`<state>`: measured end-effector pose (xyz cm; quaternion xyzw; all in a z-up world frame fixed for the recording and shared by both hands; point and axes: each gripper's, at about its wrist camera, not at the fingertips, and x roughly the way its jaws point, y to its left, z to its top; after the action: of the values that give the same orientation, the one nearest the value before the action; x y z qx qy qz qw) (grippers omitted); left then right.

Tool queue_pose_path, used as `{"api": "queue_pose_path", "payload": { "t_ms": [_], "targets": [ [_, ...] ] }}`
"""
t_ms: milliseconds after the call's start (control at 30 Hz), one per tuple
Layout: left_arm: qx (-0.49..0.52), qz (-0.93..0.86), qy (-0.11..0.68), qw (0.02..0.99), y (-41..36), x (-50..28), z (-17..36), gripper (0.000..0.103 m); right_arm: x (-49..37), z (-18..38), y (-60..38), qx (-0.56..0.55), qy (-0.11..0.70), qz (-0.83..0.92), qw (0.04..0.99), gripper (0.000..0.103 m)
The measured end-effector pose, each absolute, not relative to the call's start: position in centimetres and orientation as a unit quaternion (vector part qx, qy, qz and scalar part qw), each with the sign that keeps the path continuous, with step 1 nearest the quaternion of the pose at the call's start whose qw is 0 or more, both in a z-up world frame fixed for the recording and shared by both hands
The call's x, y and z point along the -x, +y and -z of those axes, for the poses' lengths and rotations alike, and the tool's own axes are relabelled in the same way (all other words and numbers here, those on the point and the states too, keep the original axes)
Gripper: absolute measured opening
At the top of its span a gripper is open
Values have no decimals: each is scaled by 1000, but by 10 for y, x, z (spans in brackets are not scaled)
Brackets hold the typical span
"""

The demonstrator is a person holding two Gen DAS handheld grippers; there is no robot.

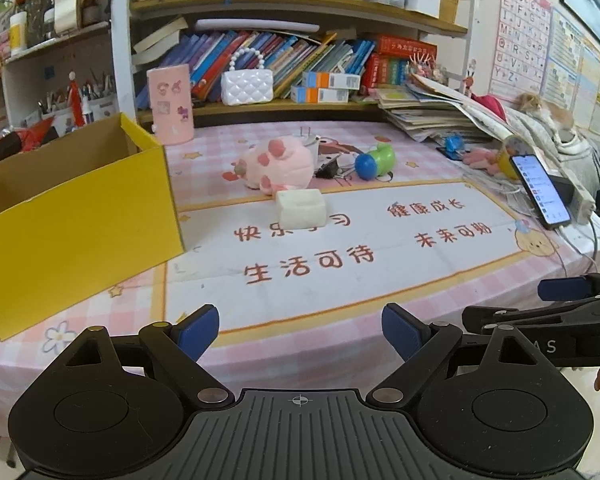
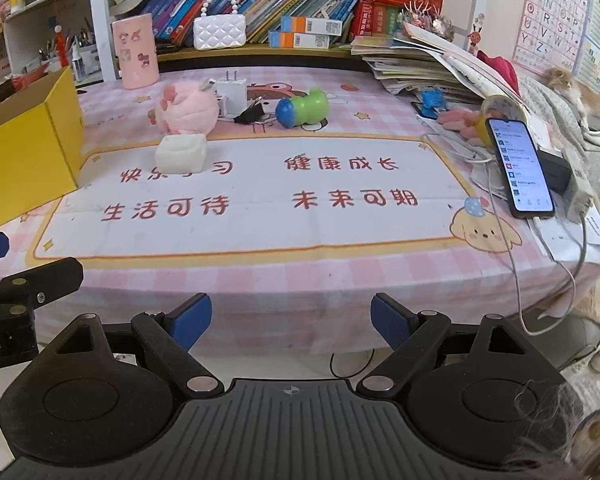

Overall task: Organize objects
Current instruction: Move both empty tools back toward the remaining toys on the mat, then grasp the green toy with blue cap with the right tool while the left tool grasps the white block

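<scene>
Two hand-held grippers with blue finger pads hover at the near edge of a desk covered by a pink checked mat (image 1: pixel 340 292) printed with red Chinese characters. The left gripper (image 1: pixel 300 330) fills the bottom of its own view, jaws spread wide with nothing between them. The right gripper (image 2: pixel 291 320) sits the same way in its view, also wide and empty.

An open yellow cardboard box (image 1: pixel 72 216) stands at the left of the frame, near the left gripper. Well beyond both grippers, in the upper middle, lie a white rectangular block (image 1: pixel 301 208), a pink plush paw toy (image 1: pixel 280 162) just behind it, a black binder clip (image 1: pixel 328 168), a white plug adapter (image 2: pixel 230 94) and a green-and-blue plastic toy (image 1: pixel 376 160). A smartphone with a lit screen (image 1: pixel 542 190) leans at the right.
</scene>
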<state>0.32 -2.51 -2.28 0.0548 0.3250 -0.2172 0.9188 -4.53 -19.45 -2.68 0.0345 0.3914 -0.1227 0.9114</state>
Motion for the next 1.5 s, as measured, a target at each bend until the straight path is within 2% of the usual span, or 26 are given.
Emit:
{"api": "queue_pose_path", "payload": {
  "t_ms": [533,1033,1500],
  "targets": [
    [-35,180,336,924,-80,-54,21,91,-14,21,-257,-31,380,92,920,85],
    [0,74,337,938,-106,-113,20,90,-83,20,-299,-17,363,14,932,82],
    [-24,45,382,923,-135,-171,53,90,-186,34,-318,24,353,-54,934,83]
  ]
}}
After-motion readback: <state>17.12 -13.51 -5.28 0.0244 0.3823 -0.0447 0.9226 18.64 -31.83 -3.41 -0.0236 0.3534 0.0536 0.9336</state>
